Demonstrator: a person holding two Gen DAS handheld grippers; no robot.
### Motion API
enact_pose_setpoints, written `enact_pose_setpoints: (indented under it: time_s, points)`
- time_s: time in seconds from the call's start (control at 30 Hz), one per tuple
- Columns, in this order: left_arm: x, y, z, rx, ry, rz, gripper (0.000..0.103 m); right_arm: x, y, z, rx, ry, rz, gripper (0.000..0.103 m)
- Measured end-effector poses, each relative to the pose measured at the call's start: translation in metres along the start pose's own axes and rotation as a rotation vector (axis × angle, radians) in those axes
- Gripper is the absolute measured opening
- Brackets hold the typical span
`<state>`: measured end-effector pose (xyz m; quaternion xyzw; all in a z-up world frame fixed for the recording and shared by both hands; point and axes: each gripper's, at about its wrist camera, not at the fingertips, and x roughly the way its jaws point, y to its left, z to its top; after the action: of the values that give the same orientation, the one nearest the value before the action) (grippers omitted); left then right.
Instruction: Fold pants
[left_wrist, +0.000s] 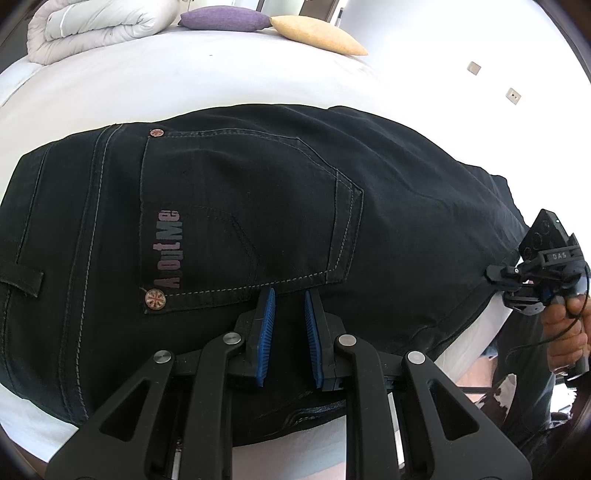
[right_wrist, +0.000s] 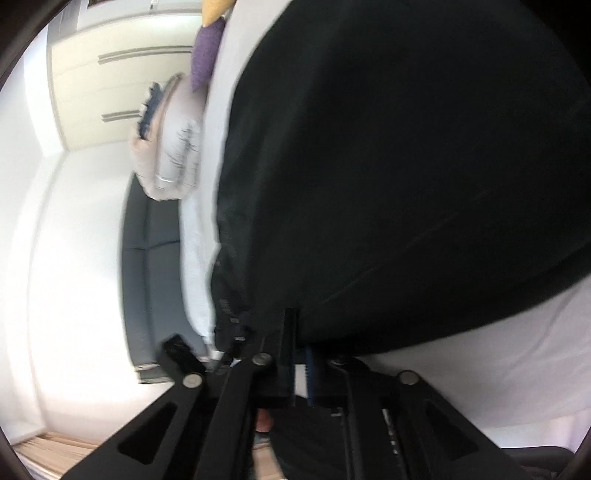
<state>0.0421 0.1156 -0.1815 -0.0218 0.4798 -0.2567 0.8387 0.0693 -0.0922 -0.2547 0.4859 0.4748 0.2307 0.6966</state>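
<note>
Black jeans (left_wrist: 236, 206) lie folded on a white bed (left_wrist: 177, 88), back pocket with pink lettering facing up. My left gripper (left_wrist: 290, 295) hovers over the near edge of the jeans, its blue pads (left_wrist: 266, 325) apart and empty. My right gripper (left_wrist: 496, 275) shows at the right edge of the jeans, held by a hand. In the blurred, tilted right wrist view the jeans (right_wrist: 406, 166) fill the frame and my right gripper (right_wrist: 301, 332) is closed on the edge of the black cloth.
A rolled white duvet (left_wrist: 92, 26), a purple cushion (left_wrist: 225, 18) and a yellow cushion (left_wrist: 317, 35) lie at the far end of the bed. A wardrobe (right_wrist: 110, 74) and a dark sofa (right_wrist: 147, 277) stand beyond the bed.
</note>
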Motion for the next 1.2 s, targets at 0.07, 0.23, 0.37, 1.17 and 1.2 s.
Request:
enact_pose_setpoints:
  time_s: [0.07, 0.23, 0.37, 1.17, 1.2]
  points:
    - [0.0, -0.001, 0.0, 0.011, 0.002, 0.006, 0.017, -0.001, 0.003, -0.004, -0.035, -0.005, -0.023, 0.003]
    - [-0.002, -0.007, -0.003, 0.025, 0.0, 0.021, 0.017, -0.007, 0.003, -0.013, -0.068, -0.031, -0.049, 0.002]
    - [-0.004, -0.01, -0.005, 0.021, -0.008, 0.026, 0.017, -0.007, 0.002, -0.015, -0.079, -0.032, -0.055, 0.001]
    - [0.061, -0.094, 0.059, 0.038, 0.028, -0.071, 0.017, 0.019, 0.056, 0.076, -0.237, -0.022, -0.018, 0.034]
    - [0.06, -0.093, 0.056, 0.033, 0.027, -0.076, 0.017, 0.029, 0.048, 0.081, -0.202, -0.014, -0.028, 0.03]
